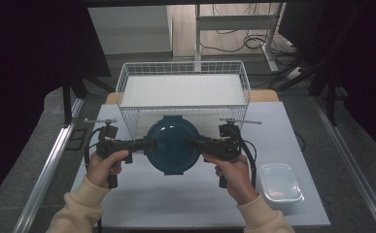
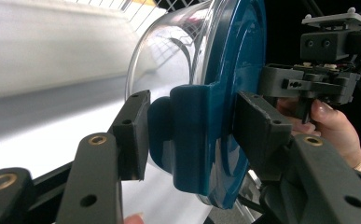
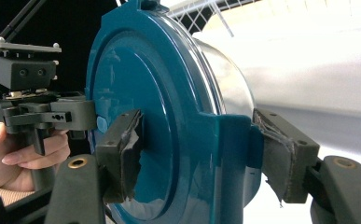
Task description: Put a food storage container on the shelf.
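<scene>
- Slippage at our left gripper (image 1: pixel 144 144) is risk 1: its 2 jaws are clamped on a latch tab of the round container (image 1: pixel 172 145), 1 pad on the teal lid (image 2: pixel 236 84) face, 1 behind the tab, so a small bite carries that side.
- Between both sets of jaws hangs the container, clear body toward the wire basket (image 1: pixel 183 68); uneven lift could tilt it or knock the basket's front wall.
- Worn padding on our right gripper (image 1: pixel 199 144), likewise clamped on the opposite tab, could let go, and we judge the tab might unlatch.
</scene>
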